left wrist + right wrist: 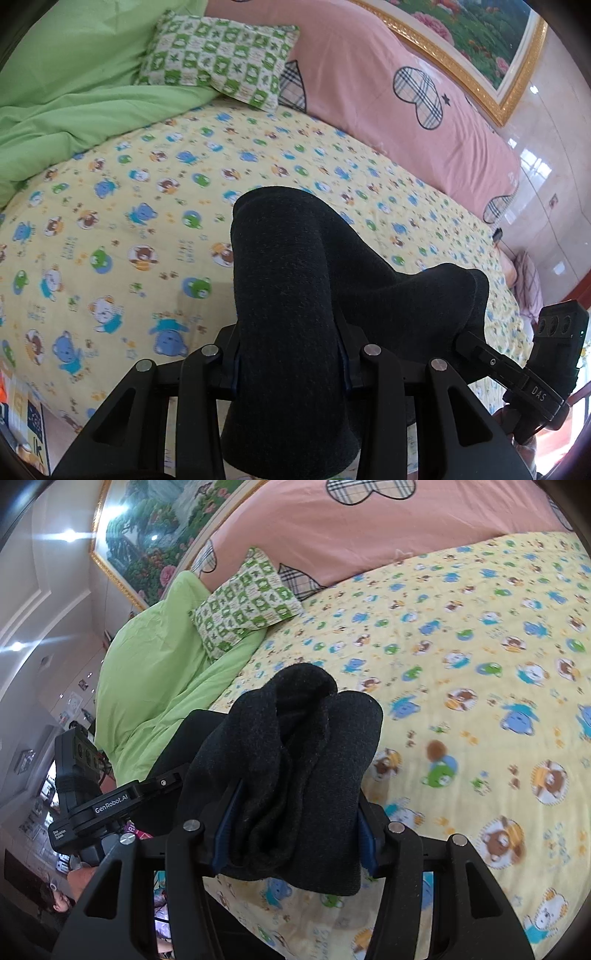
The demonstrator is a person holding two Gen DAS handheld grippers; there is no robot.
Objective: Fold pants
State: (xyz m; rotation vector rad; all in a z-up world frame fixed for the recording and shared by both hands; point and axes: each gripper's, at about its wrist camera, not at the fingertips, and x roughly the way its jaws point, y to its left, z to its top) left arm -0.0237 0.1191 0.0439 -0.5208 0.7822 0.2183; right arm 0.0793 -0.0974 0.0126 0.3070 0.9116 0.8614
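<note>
The dark grey pants (284, 295) are held up above the bed by both grippers. My left gripper (290, 365) is shut on a bunched part of them; the cloth drapes over and hides its fingertips. The right gripper shows at the right of the left wrist view (517, 373), gripping the same cloth. In the right wrist view my right gripper (293, 834) is shut on a thick wad of the pants (295, 760), blue pads (225, 830) pressed to the cloth. The left gripper's body (92, 801) is at the left there.
Below is a bed with a yellow cartoon-bear sheet (147, 206). A green quilt (66, 92) and a green checked pillow (218, 62) lie at its head, by a pink cover (388, 110). A framed picture (480, 44) hangs on the wall.
</note>
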